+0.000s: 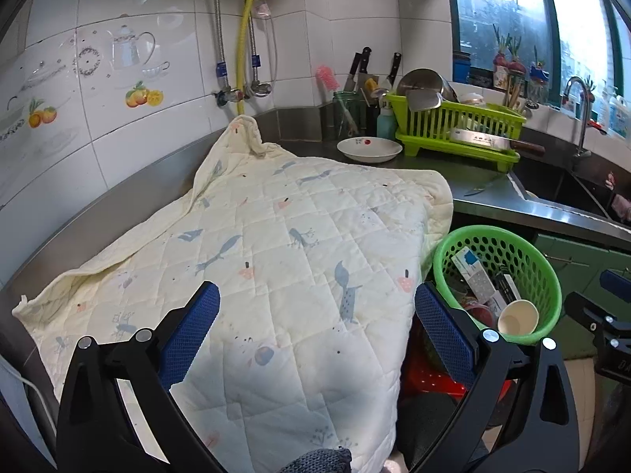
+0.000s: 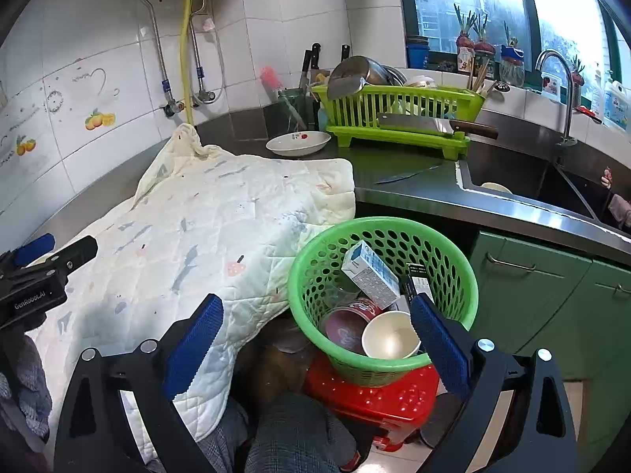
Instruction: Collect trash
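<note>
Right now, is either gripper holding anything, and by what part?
Nothing is held: the left gripper and the right gripper both have open, empty jaws.

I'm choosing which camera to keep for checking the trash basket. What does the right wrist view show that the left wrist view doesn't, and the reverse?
Only the right wrist view shows the red stool under the basket clearly, a red cup inside it, the green cabinet doors, and a white bowl in the sink.

Only the left wrist view shows the teapot tile and the quilt's near left corner.

Both show the quilt, basket, paper cup, carton, dish rack, cleaver, and open grippers.
</note>
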